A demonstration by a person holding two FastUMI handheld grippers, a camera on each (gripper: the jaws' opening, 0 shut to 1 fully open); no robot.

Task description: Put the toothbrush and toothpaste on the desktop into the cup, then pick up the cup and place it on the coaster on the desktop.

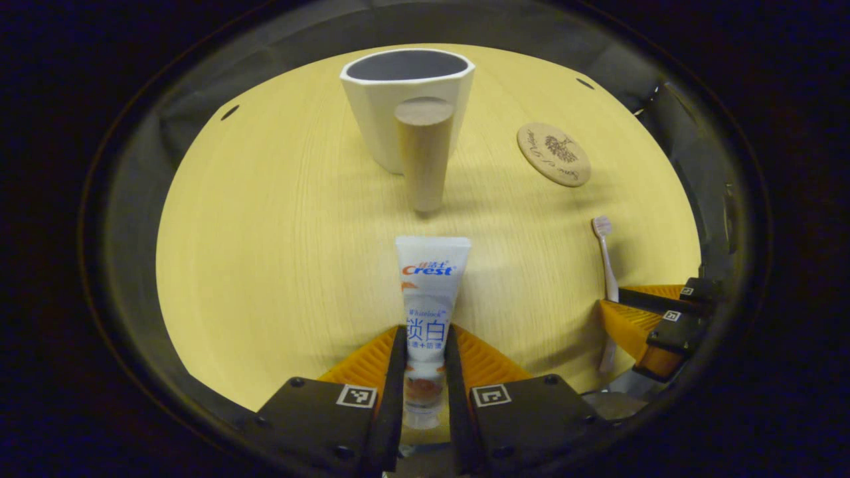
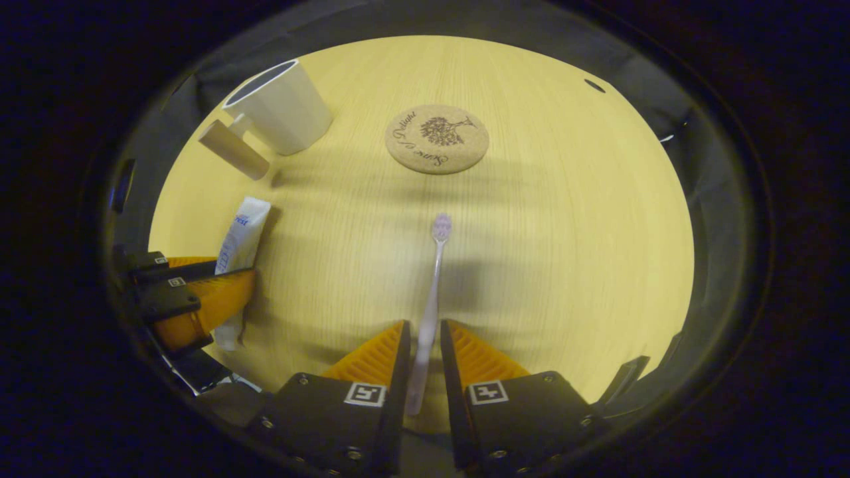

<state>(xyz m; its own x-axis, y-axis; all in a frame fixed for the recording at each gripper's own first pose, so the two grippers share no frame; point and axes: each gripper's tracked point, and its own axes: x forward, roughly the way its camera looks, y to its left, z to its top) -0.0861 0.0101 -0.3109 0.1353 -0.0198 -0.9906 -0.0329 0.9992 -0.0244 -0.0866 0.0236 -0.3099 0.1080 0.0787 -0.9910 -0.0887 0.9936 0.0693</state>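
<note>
**A:** Two grippers, one tabletop: which step is this?

**B:** The first, by my reading. The left gripper (image 1: pixel 425 352) has its fingers closed against both sides of the toothpaste (image 1: pixel 428 299), which lies flat near the tabletop's (image 1: pixel 265 265) near edge. The right gripper (image 2: pixel 424 352) straddles the toothbrush (image 2: pixel 431 292) handle with its fingers narrowly apart; whether both press on it I cannot tell.

**A:** And the rest?

**B:** The cup (image 1: pixel 398 99) stands upright toward the far edge, nothing seen inside it, its handle (image 1: pixel 424 153) facing the left gripper. The coaster (image 1: pixel 553 154) lies bare, beside the cup and apart from it.

**A:** What does the next move call for?

**B:** Likely a lift. The tube must clear the handle and rim, tip upright and drop into the mouth. The brush is thin, so the right fingers need a firm pinch before rising. The two could crowd each other at one opening; going in turn seems safer.

**A:** What does each view add?

**B:** The left gripper view looks into the cup's dark mouth. The right gripper view shows the coaster face-on with the brush head pointing toward it, and the left gripper at the tube from the side.
</note>
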